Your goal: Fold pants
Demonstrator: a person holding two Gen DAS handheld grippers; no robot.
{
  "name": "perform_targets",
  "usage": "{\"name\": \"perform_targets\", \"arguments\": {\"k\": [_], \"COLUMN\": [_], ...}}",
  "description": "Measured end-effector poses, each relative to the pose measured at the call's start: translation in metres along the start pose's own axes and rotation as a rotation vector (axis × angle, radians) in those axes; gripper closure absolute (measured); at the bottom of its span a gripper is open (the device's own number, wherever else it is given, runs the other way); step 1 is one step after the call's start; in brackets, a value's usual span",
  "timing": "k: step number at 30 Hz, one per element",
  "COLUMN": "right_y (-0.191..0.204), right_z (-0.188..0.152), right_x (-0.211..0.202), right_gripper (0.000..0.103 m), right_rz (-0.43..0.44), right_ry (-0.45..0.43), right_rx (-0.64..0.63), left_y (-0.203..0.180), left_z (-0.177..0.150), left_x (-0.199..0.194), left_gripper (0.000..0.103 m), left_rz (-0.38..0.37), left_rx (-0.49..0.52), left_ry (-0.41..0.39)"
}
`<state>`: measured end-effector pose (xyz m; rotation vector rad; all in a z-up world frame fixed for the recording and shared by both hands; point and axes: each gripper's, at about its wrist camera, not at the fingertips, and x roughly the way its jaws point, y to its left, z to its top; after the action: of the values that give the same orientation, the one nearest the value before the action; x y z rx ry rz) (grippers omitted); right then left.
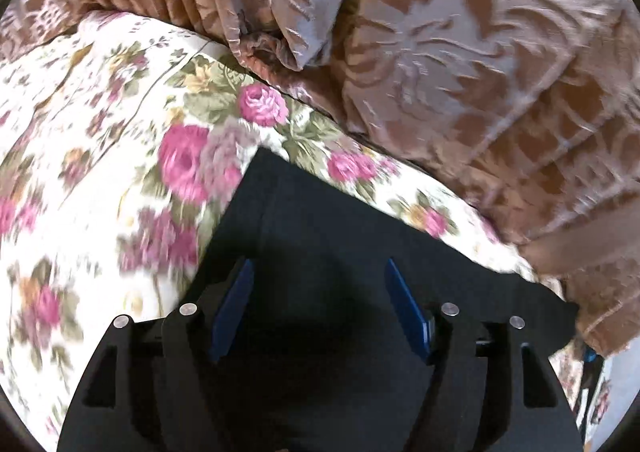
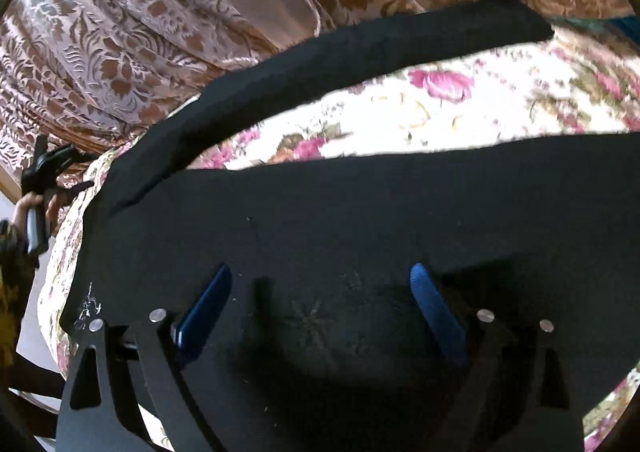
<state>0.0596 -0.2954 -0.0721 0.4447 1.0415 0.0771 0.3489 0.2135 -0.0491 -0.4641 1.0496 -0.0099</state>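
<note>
Black pants [image 2: 360, 208] lie spread on a floral bedspread [image 2: 480, 108]. In the right wrist view the two legs fan apart, one leg [image 2: 360, 48] running to the far right. My right gripper [image 2: 320, 276] is open, its blue fingers [image 2: 434, 308] over the wide black cloth near the waist. In the left wrist view a corner of the pants [image 1: 320, 220] lies under my left gripper [image 1: 318, 272], which is open with blue fingers [image 1: 236, 300] apart just above the cloth. The left gripper and the hand holding it also show in the right wrist view [image 2: 44, 172].
A brown patterned velvet curtain or cover [image 1: 480, 52] hangs along the far side of the bed, also in the right wrist view [image 2: 120, 32]. The floral bedspread [image 1: 100, 152] extends left of the pants. The bed's edge shows at lower left in the right wrist view [image 2: 52, 292].
</note>
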Motion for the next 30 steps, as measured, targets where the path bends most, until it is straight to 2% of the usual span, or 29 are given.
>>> {"name": "perform_targets", "arguments": {"k": [4, 9, 11, 12, 13, 14, 17, 18, 20, 22, 24, 30], "right_y": [0.004, 0.005, 0.005, 0.006, 0.007, 0.007, 0.006, 0.006, 0.007, 0.007, 0.007, 0.014], "right_z": [0.0, 0.0, 0.001, 0.002, 0.002, 0.003, 0.005, 0.006, 0.008, 0.012, 0.017, 0.054], "right_x": [0.003, 0.003, 0.003, 0.004, 0.004, 0.004, 0.004, 0.004, 0.002, -0.001, -0.004, -0.003], "right_gripper": [0.006, 0.005, 0.005, 0.005, 0.005, 0.005, 0.005, 0.005, 0.005, 0.006, 0.009, 0.018], "right_rz": [-0.006, -0.017, -0.021, -0.023, -0.026, -0.028, -0.023, -0.022, -0.021, -0.009, 0.018, 0.155], "right_ry": [0.0, 0.003, 0.006, 0.007, 0.009, 0.011, 0.016, 0.018, 0.018, 0.015, 0.009, 0.023], "right_rx": [-0.014, -0.015, -0.013, -0.013, -0.016, -0.017, -0.01, -0.007, -0.009, -0.005, 0.007, 0.038], "left_y": [0.001, 0.007, 0.002, 0.0, -0.004, -0.008, -0.023, -0.03, -0.038, -0.045, -0.042, -0.027], "left_z": [0.027, 0.043, 0.042, 0.041, 0.038, 0.035, 0.016, 0.007, -0.02, -0.054, -0.087, -0.168], "left_x": [0.031, 0.065, 0.07, 0.069, 0.064, 0.055, 0.01, -0.004, -0.042, -0.076, -0.106, -0.147], "left_gripper": [0.036, 0.036, 0.064, 0.072, 0.087, 0.089, 0.09, 0.09, 0.09, 0.09, 0.09, 0.09], "left_rz": [0.096, 0.159, 0.214, 0.218, 0.19, 0.173, 0.084, 0.08, -0.022, -0.064, -0.129, -0.192], "left_rx": [0.002, -0.022, 0.034, 0.058, 0.086, 0.101, 0.165, 0.204, 0.253, 0.317, 0.327, 0.333], "left_ry": [0.003, 0.044, 0.03, 0.024, 0.006, -0.027, -0.158, -0.192, -0.254, -0.304, -0.326, -0.352]}}
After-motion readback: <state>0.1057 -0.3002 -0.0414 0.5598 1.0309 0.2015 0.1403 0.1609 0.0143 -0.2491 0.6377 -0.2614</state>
